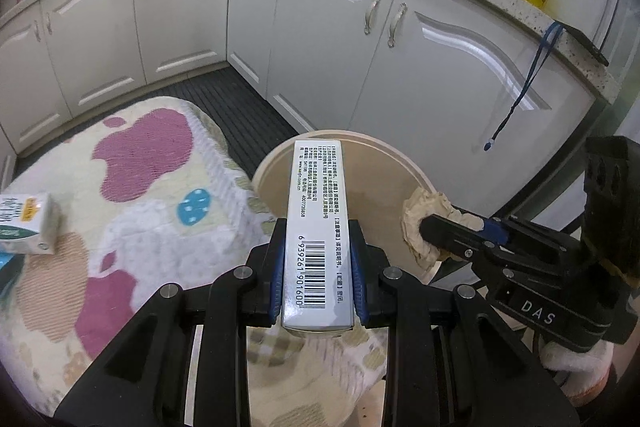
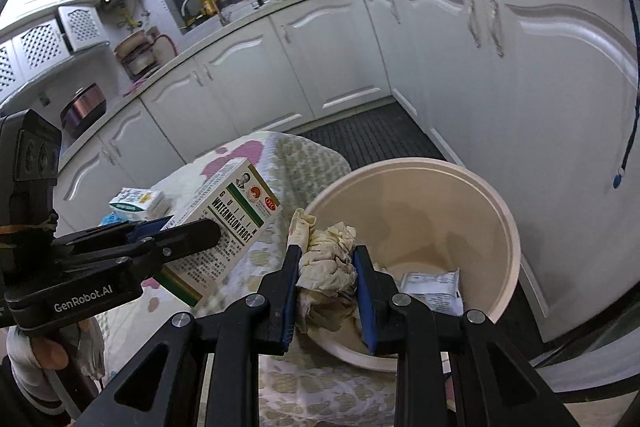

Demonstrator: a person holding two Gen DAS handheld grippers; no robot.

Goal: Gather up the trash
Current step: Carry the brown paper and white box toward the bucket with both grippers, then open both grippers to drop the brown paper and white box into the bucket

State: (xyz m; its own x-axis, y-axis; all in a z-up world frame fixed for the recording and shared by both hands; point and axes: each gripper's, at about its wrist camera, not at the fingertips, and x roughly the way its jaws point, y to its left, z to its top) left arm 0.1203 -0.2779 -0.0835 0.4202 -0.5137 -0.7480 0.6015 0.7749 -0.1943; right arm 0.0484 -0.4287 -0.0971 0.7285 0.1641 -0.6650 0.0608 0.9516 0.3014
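Note:
My left gripper [image 1: 318, 247] is shut on a long white medicine box [image 1: 318, 211] with a barcode; the box's far end reaches over the cream round bin [image 1: 384, 163]. In the right wrist view that same box [image 2: 232, 223] reads "Watermelon Frost", held by the left gripper [image 2: 188, 233]. My right gripper [image 2: 326, 263] is shut on a crumpled beige paper wad [image 2: 328, 259] at the near rim of the bin [image 2: 508, 227]. In the left wrist view that wad [image 1: 416, 215] sits in the right gripper [image 1: 436, 227] at the bin's right rim. A white wrapper [image 2: 432, 287] lies inside the bin.
A small white and green carton [image 1: 28, 227] lies on the patterned cloth [image 1: 152, 187], also seen as the carton [image 2: 138, 203] behind the left gripper. White cabinets [image 1: 320, 39] and a dark floor mat [image 1: 248, 111] lie beyond. A blue lanyard [image 1: 520, 95] hangs from the counter.

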